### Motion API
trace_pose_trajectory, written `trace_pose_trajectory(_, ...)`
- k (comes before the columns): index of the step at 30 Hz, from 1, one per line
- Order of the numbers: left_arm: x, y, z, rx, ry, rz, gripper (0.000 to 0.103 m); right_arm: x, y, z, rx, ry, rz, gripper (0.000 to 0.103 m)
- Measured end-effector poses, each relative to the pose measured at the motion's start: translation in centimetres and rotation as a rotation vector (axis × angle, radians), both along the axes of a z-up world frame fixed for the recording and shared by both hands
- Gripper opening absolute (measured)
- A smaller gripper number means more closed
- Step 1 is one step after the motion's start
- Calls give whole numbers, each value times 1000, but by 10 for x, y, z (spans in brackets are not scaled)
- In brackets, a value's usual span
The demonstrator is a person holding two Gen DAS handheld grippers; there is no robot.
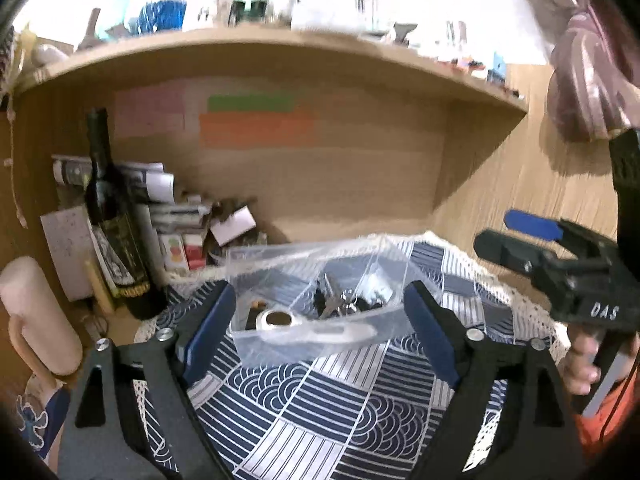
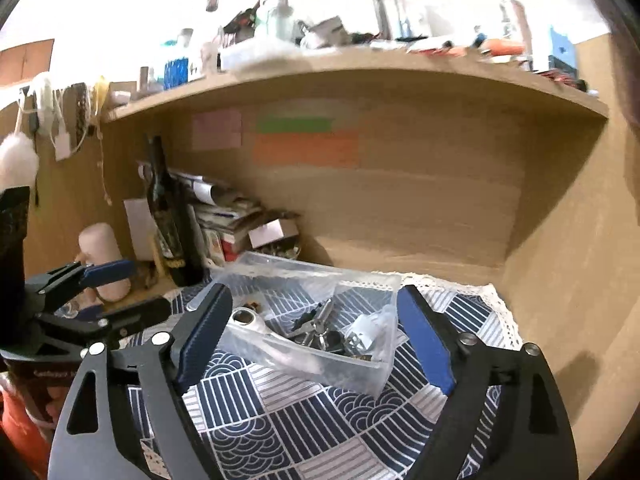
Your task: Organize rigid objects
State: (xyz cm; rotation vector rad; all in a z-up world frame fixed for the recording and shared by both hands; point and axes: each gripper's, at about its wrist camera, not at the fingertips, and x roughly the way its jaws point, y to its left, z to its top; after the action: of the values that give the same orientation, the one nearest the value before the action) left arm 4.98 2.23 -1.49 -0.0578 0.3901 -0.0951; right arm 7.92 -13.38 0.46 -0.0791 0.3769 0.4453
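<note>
black gripper frames (image 1: 320, 320) | blue jaw pads | silver screws | possibly orange sleeve

Blown-out glare above the shelf (image 1: 280, 46), dim warm alcove, motion blur, fisheye bending, dark corners

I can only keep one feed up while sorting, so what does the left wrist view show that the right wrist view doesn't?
Only the left wrist view shows the person's hand on the right gripper, a pinkish plastic bag hanging top right, and a Stitch cartoon print bottom left.

Only the right wrist view shows cords and a white fluffy item hanging on the left wall, and the left gripper.

Both show the clear compartment box of metal parts on the patterned cloth, the dark wine bottle, and both grippers open.
</note>
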Motion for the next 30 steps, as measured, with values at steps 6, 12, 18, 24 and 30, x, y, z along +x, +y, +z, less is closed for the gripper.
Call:
trace_pose_trajectory(6, -15, -4, 10, -12, -60, 12, 98, -12, -9, 1, 32, -16, -10, 87)
trace_pose_trajectory(12, -20, -3, 14, -17, -79, 22, 100, -18, -12, 2, 43, -21, -8, 88)
trace_pose_trajectory(18, -22, -4, 13, -13, -83, 19, 101, -21, -11, 1, 51, -21, 2, 89)
trace_pose_trajectory(24, -22, -4, 13, -13, -83, 18, 101, -21, -8, -1, 44, -15, 5, 90)
trace_pose_trajectory(30, -22, -4, 12, -11, -82, 15, 101, -18, -7, -4, 44, 0, 7, 90)
